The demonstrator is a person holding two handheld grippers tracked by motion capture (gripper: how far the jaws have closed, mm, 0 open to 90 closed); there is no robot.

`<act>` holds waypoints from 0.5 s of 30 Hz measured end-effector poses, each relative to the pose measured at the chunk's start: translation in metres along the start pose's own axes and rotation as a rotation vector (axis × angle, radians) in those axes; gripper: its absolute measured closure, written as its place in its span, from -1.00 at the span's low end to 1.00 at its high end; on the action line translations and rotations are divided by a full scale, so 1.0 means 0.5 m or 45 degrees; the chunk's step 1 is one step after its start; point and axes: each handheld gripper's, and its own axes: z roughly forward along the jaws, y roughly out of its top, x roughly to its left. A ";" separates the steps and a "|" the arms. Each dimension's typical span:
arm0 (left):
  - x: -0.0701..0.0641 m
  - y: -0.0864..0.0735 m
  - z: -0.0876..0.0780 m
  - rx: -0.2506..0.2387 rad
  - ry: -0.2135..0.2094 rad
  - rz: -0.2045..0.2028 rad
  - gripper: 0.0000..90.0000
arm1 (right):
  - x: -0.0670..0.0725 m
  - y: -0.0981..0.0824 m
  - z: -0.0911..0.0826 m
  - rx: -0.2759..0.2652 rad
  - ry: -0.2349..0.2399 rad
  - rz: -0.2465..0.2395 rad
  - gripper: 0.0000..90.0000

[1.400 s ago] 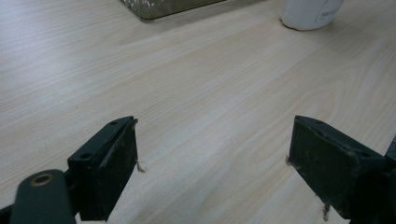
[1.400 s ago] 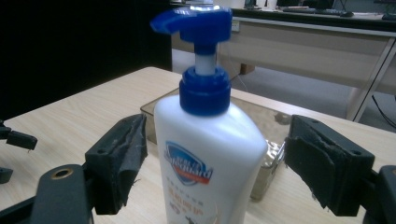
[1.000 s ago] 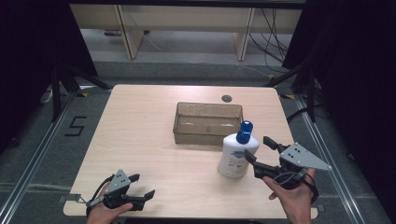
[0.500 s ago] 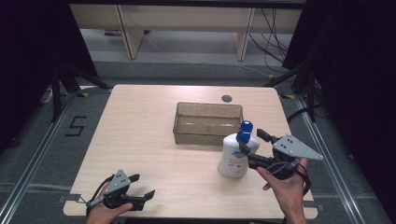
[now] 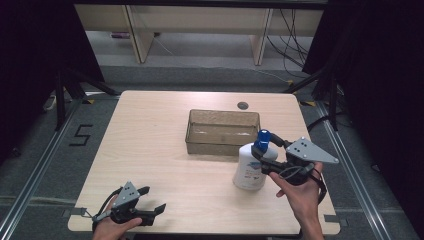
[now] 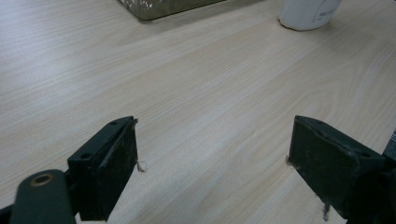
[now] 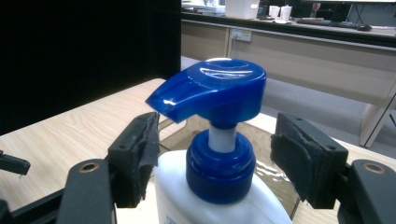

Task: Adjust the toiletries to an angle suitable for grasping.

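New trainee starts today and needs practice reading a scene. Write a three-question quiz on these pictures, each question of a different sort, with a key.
1. True or false: the pump bottle stands inside the clear bin.
2. Which part of the bottle sits between the right gripper fingers? A) its base B) its blue collar under the pump head C) its label
3. Fill in: the left gripper has nothing between its fingers, which stand ____.

Key:
1. False: it stands upright on the table, just in front of the bin.
2. B: the fingers flank the collar, with gaps showing on both sides.
3. Open.
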 end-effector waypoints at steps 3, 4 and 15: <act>-0.001 0.000 0.001 -0.001 -0.004 -0.002 -0.67 | -0.001 0.000 0.004 -0.003 0.015 0.016 -0.25; -0.001 0.001 0.001 -0.001 -0.005 -0.002 -0.67 | -0.003 0.000 0.005 -0.010 0.005 0.003 -0.24; -0.002 0.002 0.003 -0.005 -0.011 -0.010 -0.67 | -0.004 0.005 0.015 -0.005 0.029 -0.006 -0.16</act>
